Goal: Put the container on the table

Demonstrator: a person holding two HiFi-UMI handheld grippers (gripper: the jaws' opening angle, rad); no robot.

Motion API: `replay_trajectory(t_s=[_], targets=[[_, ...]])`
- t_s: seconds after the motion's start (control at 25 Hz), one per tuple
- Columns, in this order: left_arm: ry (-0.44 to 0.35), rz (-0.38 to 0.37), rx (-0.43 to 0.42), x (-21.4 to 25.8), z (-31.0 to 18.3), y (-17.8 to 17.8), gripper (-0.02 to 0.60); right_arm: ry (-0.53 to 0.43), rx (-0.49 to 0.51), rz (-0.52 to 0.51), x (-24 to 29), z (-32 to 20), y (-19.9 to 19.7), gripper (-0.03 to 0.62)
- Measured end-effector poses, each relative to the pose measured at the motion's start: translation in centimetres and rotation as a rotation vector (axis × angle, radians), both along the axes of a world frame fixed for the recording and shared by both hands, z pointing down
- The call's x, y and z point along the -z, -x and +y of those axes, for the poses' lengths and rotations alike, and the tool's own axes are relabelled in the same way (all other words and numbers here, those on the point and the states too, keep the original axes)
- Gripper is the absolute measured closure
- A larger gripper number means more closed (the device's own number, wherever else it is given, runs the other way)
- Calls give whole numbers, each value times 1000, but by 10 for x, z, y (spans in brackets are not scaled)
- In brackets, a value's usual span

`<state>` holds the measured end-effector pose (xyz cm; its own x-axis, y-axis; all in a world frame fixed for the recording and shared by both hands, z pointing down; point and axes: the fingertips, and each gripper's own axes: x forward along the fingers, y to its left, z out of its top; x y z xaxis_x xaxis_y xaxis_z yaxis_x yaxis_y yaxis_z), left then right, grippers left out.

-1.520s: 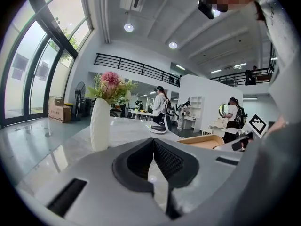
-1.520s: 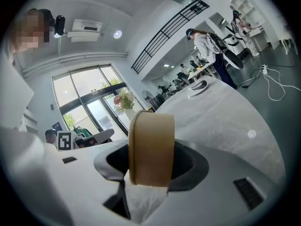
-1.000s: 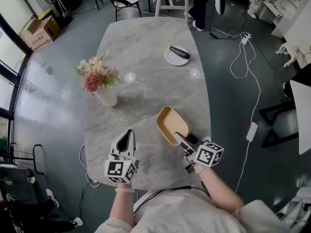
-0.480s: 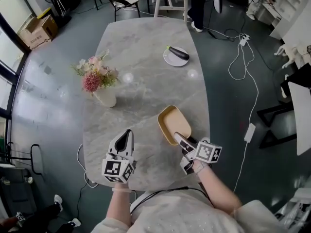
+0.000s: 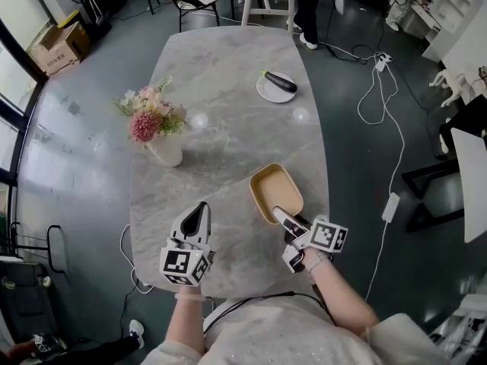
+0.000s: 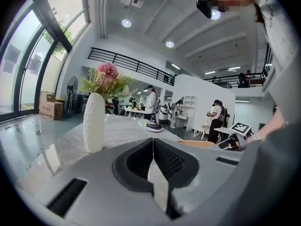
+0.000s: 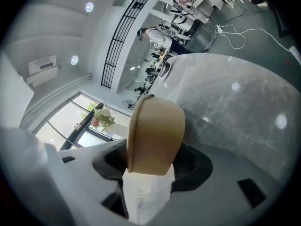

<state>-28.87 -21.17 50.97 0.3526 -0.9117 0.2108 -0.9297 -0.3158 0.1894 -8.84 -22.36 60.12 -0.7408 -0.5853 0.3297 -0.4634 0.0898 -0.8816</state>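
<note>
A tan, rounded-rectangle container (image 5: pixel 276 192) sits opening-up on the marble table (image 5: pixel 228 82), near its right front edge. My right gripper (image 5: pixel 280 215) has the container's near rim between its jaws. In the right gripper view the container (image 7: pixel 155 131) fills the gap of the right gripper (image 7: pixel 153 160). Its jaws are opening while the pads still touch the rim. My left gripper (image 5: pixel 201 207) hovers over the table's front left, shut with nothing in it. In the left gripper view the left gripper (image 6: pixel 153 142) has its tips together, and the container (image 6: pixel 202 144) shows off to the right.
A white vase (image 5: pixel 167 152) of pink flowers (image 5: pixel 148 116) stands mid-left on the table. A white plate (image 5: pixel 277 88) holding a dark eggplant lies at the far right. The vase (image 6: pixel 93 122) is ahead-left of my left gripper. Cables trail across the floor on the right.
The right gripper has rolled, and the container has gone from tilted on its edge to lying flatter on the table. The left gripper has stayed put.
</note>
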Motion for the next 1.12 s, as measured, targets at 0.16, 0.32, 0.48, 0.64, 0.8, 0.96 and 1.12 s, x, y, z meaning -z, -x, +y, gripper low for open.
replay_trajectory(t_s=[0.16, 0.32, 0.48, 0.64, 0.8, 0.96, 1.12], targets=[[0, -2, -8, 1, 0, -2, 574, 9, 15, -19, 0, 5, 2, 332], [-2, -4, -14, 2, 0, -5, 574, 32, 24, -46, 0, 10, 4, 297], [-4, -2, -14, 2, -1, -4, 574, -4, 55, -67, 5, 11, 9, 280], [-6, -3, -18, 4, 0, -5, 574, -17, 78, -104, 11, 15, 14, 263], [-8, -4, -23, 4, 1, -7, 574, -8, 94, -85, 8, 20, 13, 253], [-9, -4, -28, 5, 2, -10, 574, -6, 108, -100, 10, 25, 14, 244], [-12, -5, -36, 6, 3, -13, 574, -7, 152, -118, 13, 32, 21, 217]])
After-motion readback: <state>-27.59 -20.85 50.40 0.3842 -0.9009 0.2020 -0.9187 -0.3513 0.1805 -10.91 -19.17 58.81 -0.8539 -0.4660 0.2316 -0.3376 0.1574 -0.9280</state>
